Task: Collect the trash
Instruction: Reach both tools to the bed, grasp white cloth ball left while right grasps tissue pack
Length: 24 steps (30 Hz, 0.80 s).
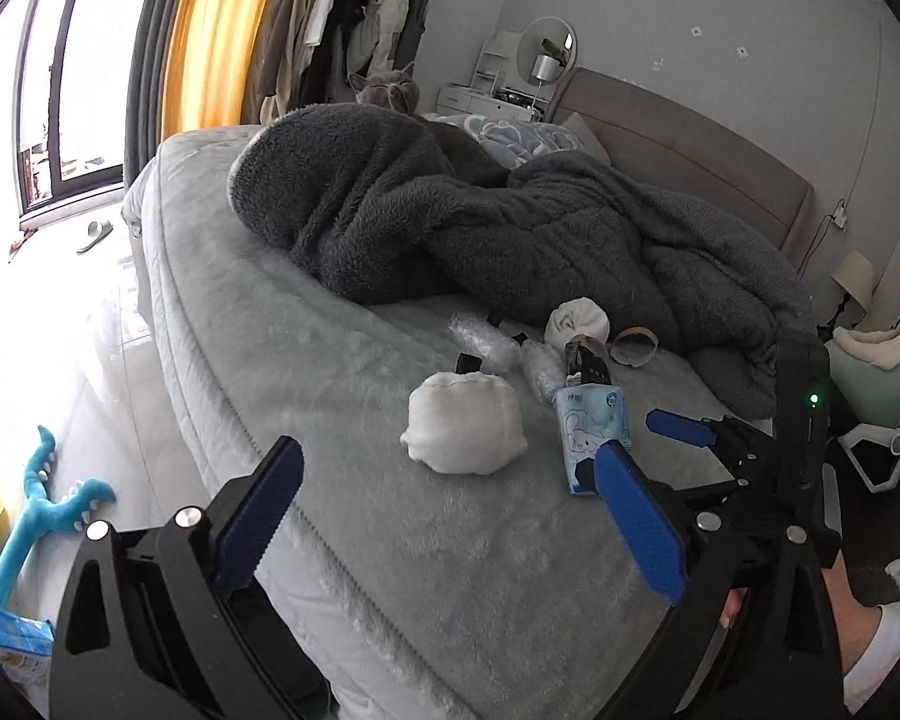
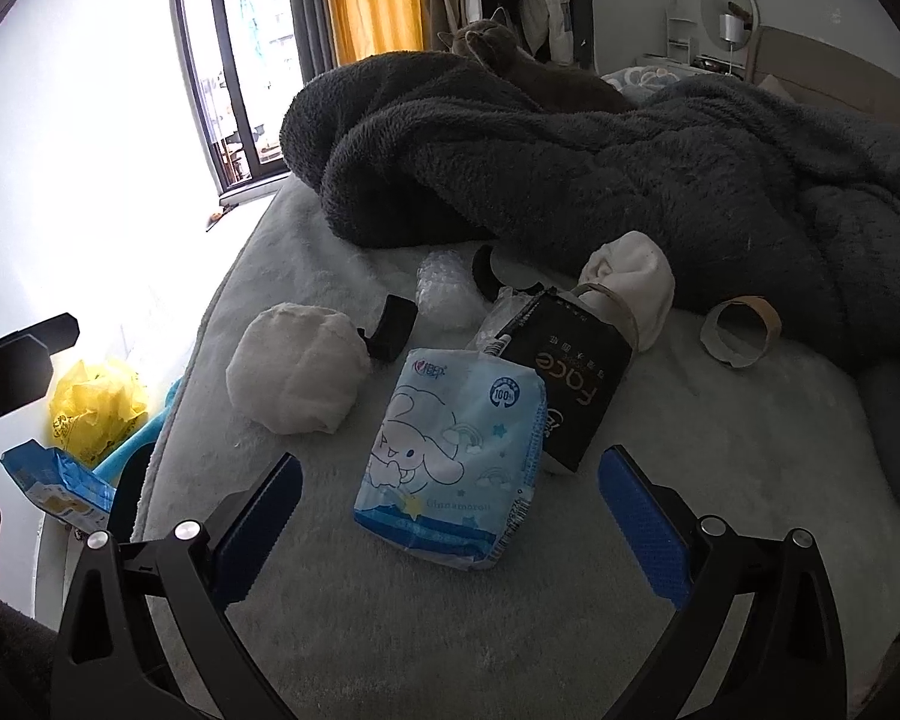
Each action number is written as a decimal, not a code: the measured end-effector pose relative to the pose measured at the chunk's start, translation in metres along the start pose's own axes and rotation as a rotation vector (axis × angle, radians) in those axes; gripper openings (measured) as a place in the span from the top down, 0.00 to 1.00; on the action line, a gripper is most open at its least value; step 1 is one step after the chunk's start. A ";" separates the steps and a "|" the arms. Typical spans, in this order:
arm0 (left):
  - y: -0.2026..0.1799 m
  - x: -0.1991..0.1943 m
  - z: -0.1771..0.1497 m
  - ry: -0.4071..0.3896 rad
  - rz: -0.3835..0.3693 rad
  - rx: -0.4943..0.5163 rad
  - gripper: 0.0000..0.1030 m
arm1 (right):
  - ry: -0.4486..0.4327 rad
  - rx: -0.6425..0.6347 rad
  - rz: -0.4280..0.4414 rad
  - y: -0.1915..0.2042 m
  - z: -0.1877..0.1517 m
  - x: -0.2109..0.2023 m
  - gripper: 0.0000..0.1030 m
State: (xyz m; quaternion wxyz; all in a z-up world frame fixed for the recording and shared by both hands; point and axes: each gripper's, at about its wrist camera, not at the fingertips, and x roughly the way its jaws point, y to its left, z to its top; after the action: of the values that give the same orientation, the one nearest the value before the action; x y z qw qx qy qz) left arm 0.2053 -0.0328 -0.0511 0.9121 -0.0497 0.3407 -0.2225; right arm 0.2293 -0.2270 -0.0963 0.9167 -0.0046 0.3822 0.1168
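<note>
Both tools stood wide apart, holding nothing. The right gripper (image 2: 450, 510) hovered just before the blue tissue pack (image 2: 450, 468) on the bed (image 2: 720, 540); the left gripper (image 1: 450, 492) faced a white wad (image 1: 463, 423). The black carton (image 2: 576, 378) lay partly under the pack's corner. Bubble wrap (image 2: 447, 294) was hard to make out — the grey blanket (image 2: 630, 168) half hid a cat (image 2: 528, 69).

Between my right claw's fingers: blue tissue pack (image 2: 450, 468), cartoon dog printed, "Cinnamoroll" along lower edge, round "100%" badge at top right corner, small pink logo top left, unreadable. Touching pack's right side: black packet (image 2: 576, 390), white word "Face" upside down; smaller characters beside it too small for me.
</note>
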 end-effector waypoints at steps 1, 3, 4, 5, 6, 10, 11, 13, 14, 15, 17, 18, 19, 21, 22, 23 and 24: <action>0.000 0.004 0.001 0.008 -0.004 0.005 0.04 | 0.008 -0.007 -0.007 0.001 0.000 0.002 0.03; -0.002 0.016 0.004 0.031 -0.019 0.011 0.04 | 0.023 -0.014 -0.010 0.003 0.000 0.007 0.03; -0.004 0.023 0.006 0.042 -0.029 0.015 0.04 | 0.032 -0.018 -0.017 0.003 0.000 0.010 0.03; -0.005 0.027 0.007 0.050 -0.033 0.018 0.04 | 0.039 -0.020 -0.023 0.004 -0.001 0.012 0.03; -0.005 0.031 0.007 0.058 -0.037 0.021 0.04 | 0.046 -0.020 -0.031 0.004 -0.001 0.014 0.03; -0.010 0.057 0.007 0.117 -0.031 0.062 0.04 | 0.065 -0.013 -0.027 0.003 -0.001 0.019 0.03; -0.010 0.062 0.006 0.129 -0.038 0.063 0.04 | 0.067 -0.018 -0.027 0.004 -0.001 0.019 0.05; -0.010 0.072 0.005 0.153 -0.051 0.056 0.05 | 0.074 -0.036 -0.029 0.005 0.000 0.021 0.14; -0.010 0.076 0.005 0.160 -0.056 0.052 0.05 | 0.075 -0.041 -0.035 0.006 0.001 0.021 0.22; -0.009 0.080 0.005 0.166 -0.058 0.046 0.05 | 0.075 -0.047 -0.045 0.007 0.002 0.022 0.29; -0.007 0.086 0.005 0.178 -0.075 0.013 0.05 | 0.073 -0.058 -0.051 0.009 0.002 0.020 0.35; -0.004 0.088 0.005 0.184 -0.089 -0.012 0.05 | 0.074 -0.065 -0.050 0.009 0.002 0.019 0.38; -0.002 0.090 0.005 0.190 -0.098 -0.033 0.05 | 0.075 -0.072 -0.047 0.010 0.001 0.018 0.39; 0.003 0.094 0.005 0.196 -0.089 -0.067 0.05 | 0.073 -0.069 -0.036 0.007 0.002 0.014 0.40; 0.004 0.094 0.006 0.195 -0.082 -0.075 0.05 | 0.073 -0.062 -0.028 0.006 0.003 0.013 0.40; 0.005 0.095 0.006 0.192 -0.075 -0.083 0.06 | 0.070 -0.053 -0.018 0.004 0.003 0.010 0.41; 0.006 0.096 0.007 0.190 -0.071 -0.091 0.07 | 0.067 -0.046 -0.008 0.003 0.004 0.007 0.41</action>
State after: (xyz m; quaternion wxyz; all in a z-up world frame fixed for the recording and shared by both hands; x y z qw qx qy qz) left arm 0.2759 -0.0701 -0.1048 0.8640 -0.0818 0.4335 -0.2427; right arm 0.2367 -0.2222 -0.0983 0.9034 -0.0311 0.4100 0.1216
